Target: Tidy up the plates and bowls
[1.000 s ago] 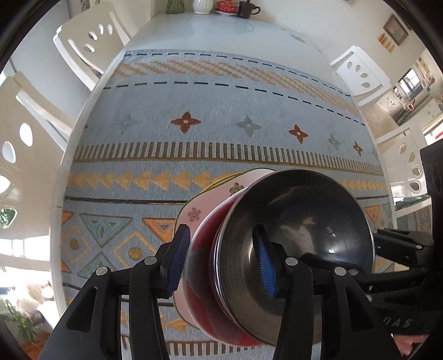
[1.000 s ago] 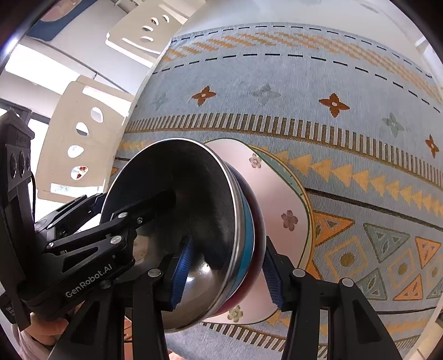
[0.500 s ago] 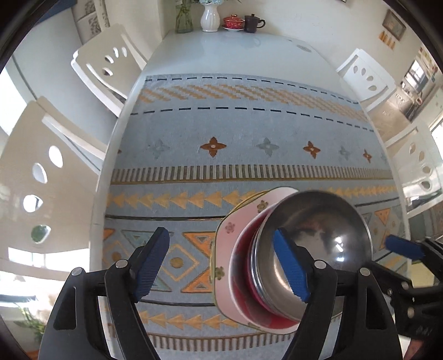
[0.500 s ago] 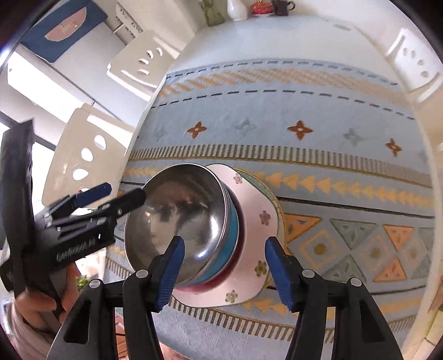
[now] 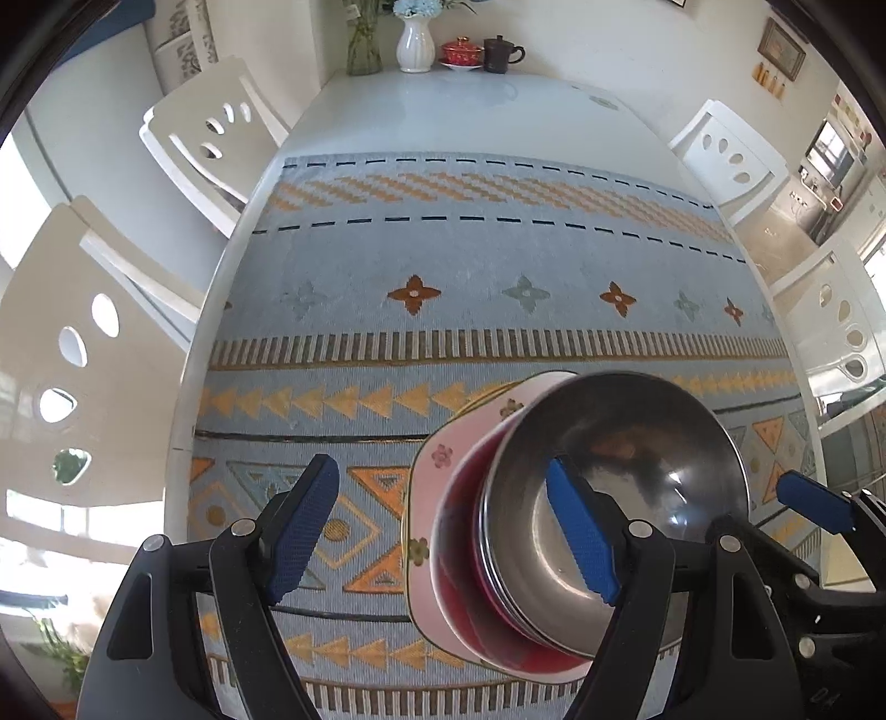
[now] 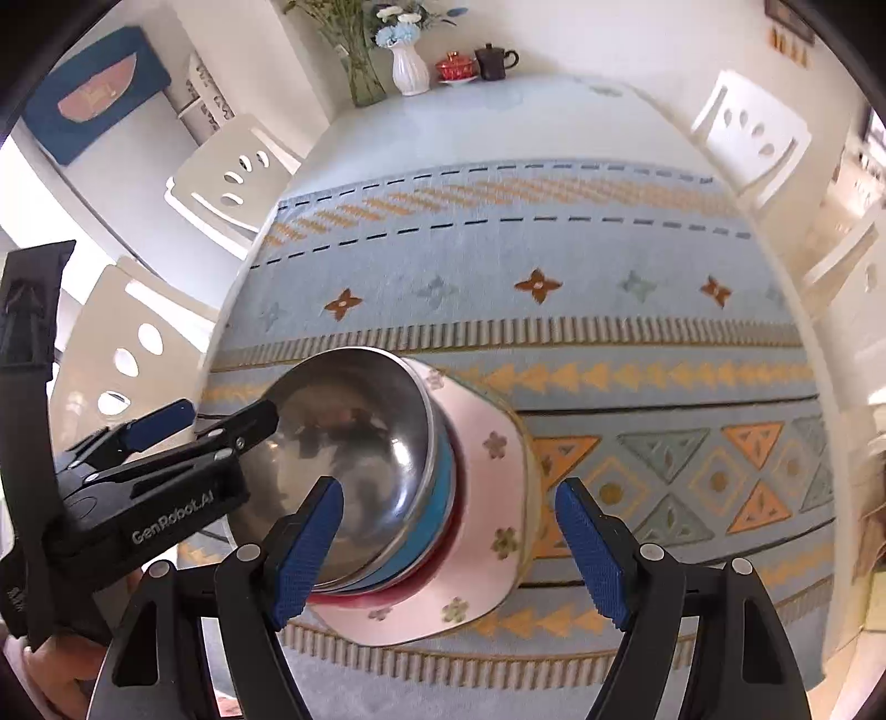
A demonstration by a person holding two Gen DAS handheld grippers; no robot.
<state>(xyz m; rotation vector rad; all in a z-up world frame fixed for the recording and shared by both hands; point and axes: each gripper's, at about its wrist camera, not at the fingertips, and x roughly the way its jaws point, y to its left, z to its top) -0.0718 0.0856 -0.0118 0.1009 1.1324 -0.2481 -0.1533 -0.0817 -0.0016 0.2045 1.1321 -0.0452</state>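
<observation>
Bowls and plates sit gathered into one nested stack at the near edge of the patterned table runner (image 5: 498, 266), which looks like the end the task is after: one compact pile in place of loose dishes. The steel bowl (image 5: 626, 482) is on top, its hollow empty and reflecting the room. Under it the right wrist view shows a blue bowl (image 6: 437, 526) as a thin band, then a red bowl (image 5: 470, 554), and at the bottom a pink plate (image 6: 498, 487) with small flowers; a yellow-green edge peeks out beneath it, perhaps a second plate, though I cannot tell. That makes three bowls for certain and at least one plate.

The left gripper (image 5: 443, 531) stands wide apart and holds nothing: one finger is out over the runner, the other hangs in front of the steel bowl's rim without pressing it. The right gripper (image 6: 448, 554) also has its jaws spread, having just been opening, and straddles the right side of the stack with no pad on any dish. Both seem to have let go so the pile rests on its own.

Farther off, the bare white table (image 5: 470, 105) carries a white vase (image 5: 415, 44), a glass vase (image 5: 362, 50), one red lidded cup (image 5: 462, 52) and one dark cup (image 5: 501, 52). White chairs (image 5: 205, 138) flank both sides.
</observation>
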